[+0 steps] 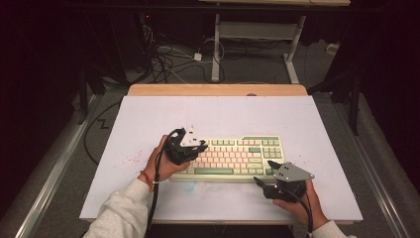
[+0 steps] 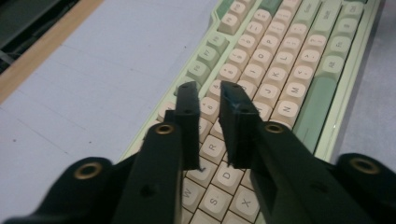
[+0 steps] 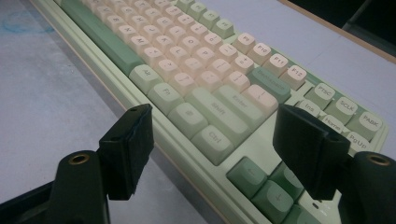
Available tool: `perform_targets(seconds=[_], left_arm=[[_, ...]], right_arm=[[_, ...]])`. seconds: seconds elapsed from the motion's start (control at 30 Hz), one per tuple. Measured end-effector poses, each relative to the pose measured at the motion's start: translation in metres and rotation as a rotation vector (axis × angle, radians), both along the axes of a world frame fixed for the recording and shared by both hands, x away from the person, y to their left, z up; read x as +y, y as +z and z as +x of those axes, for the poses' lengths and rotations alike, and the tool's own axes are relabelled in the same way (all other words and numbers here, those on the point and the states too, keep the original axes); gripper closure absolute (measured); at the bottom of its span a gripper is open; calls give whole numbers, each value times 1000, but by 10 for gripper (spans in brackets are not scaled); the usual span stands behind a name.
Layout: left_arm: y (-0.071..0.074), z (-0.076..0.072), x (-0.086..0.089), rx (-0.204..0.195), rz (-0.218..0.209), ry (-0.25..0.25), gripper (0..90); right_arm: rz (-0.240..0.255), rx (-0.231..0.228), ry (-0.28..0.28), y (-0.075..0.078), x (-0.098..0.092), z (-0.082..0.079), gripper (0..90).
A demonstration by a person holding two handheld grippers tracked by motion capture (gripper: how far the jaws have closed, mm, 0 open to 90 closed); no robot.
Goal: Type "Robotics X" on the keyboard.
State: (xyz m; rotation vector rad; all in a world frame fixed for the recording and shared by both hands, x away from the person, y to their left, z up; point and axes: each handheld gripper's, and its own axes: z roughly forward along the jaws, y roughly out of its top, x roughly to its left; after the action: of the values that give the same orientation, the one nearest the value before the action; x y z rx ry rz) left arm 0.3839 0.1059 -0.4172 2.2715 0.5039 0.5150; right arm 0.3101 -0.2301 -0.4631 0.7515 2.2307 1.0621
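Green-and-cream keyboard [image 1: 233, 156]: left gripper [image 2: 212, 95], jaws narrowly parted and empty, hovers over keys; right gripper [image 3: 219, 140], jaws spread, waits; next, press accurately.

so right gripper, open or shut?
Open: the right gripper has its jaws wide apart over the keyboard's near corner, nothing between the pads.

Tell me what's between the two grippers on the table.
The keyboard lies between the left gripper and right gripper, as the high view shows.

Left claw [image 1: 194, 148] was black, grey plate | my sleeves [image 1: 121, 213] were white | wristband [image 1: 145, 177] was orange
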Motion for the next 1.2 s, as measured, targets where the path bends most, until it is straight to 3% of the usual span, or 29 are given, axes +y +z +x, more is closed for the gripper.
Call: perform_targets(seconds=[0.07, 0.37, 0.47, 0.73, 0.9, 1.2], left_arm=[[2, -4, 5, -19, -19, 5, 699], [3, -26, 27, -132, -70, 51, 359], [-1, -31, 34, -139, -73, 71, 264], [-12, -45, 52, -172, -81, 107, 218], [-21, -49, 65, -179, -49, 139, 217], [-36, -60, 89, -136, -62, 194, 204]], right_arm=[[1, -1, 0, 0, 0, 0, 295], [10, -5, -2, 2, -2, 0, 294], [15, -7, -6, 2, -3, 0, 293], [17, -11, -13, 3, -4, 1, 292], [19, -7, -17, 3, -4, 1, 302], [21, -2, -21, 5, -3, 3, 301]])
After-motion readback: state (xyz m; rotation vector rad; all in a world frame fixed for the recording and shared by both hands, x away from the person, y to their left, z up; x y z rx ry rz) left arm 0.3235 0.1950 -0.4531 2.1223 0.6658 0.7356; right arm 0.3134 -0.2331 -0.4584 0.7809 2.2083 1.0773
